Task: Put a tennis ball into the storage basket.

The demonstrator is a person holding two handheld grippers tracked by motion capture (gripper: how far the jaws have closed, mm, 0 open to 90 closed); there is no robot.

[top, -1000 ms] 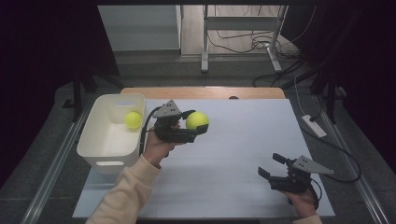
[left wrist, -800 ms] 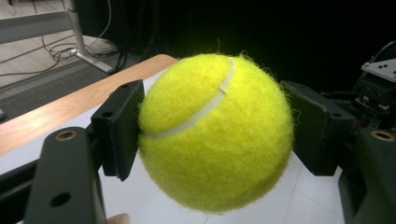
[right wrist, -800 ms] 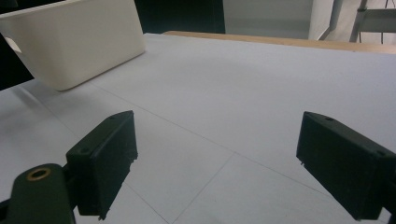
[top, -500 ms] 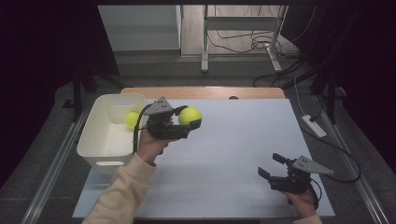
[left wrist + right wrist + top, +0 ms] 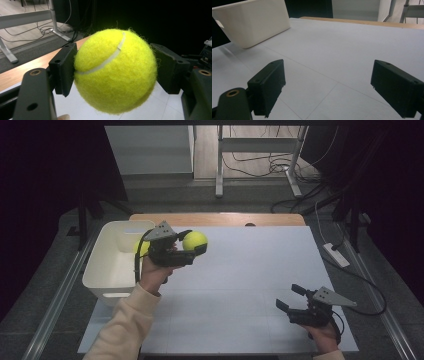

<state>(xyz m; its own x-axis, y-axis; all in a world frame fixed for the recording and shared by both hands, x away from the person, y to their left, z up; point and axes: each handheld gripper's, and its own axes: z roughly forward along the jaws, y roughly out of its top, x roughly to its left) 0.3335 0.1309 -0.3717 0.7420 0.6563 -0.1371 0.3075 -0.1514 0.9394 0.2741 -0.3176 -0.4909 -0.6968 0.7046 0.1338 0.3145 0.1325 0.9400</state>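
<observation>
Ball (image 5: 194, 240) clamped in left gripper (image 5: 192, 251) beside bin (image 5: 107, 265) rim; right gripper (image 5: 290, 298) agape over bare tabletop (image 5: 250, 270).

The setting was a lab or test room arranged for recording, dark at its edges. A white-covered table (image 5: 240, 285) with a wooden far edge stood on a grey floor, and beyond it, past the jaws, loose cables (image 5: 260, 167) trailed around the metal legs of a desk frame (image 5: 220, 165). A power strip (image 5: 336, 255) lay beside the table.
</observation>
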